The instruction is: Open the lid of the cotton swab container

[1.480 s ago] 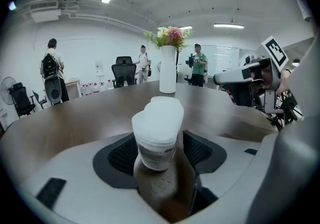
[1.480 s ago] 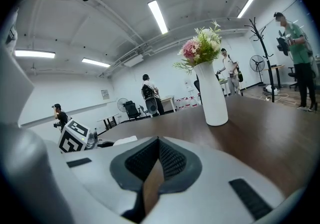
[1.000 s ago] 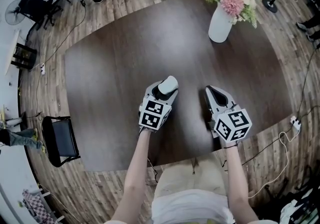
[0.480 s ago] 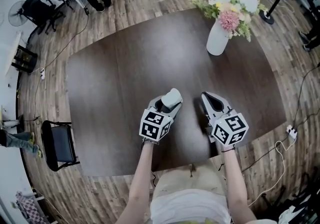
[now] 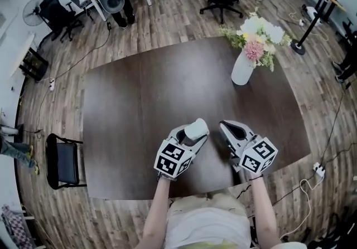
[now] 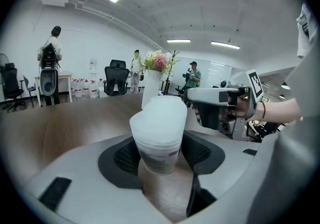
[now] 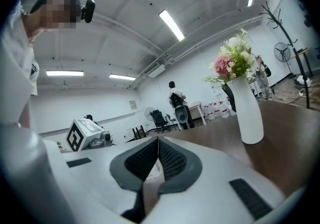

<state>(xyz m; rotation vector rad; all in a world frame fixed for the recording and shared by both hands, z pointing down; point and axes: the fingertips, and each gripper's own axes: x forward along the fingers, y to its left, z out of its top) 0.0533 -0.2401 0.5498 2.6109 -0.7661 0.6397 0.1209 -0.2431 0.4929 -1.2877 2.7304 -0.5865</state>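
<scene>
Holding the container clamped in your left tool over the counter, you've got its lid end pointing to 1 o'clock. Your right tool, pinched shut, sits near at its 3 o'clock.

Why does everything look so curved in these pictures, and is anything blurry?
Head view: a fisheye lens bows the table edges outward; lighting is even. Left gripper view: dark rounded corners, the cotton swab container close and slightly soft. Right gripper view: ceiling lights glare brightly, the vase leans.
</scene>
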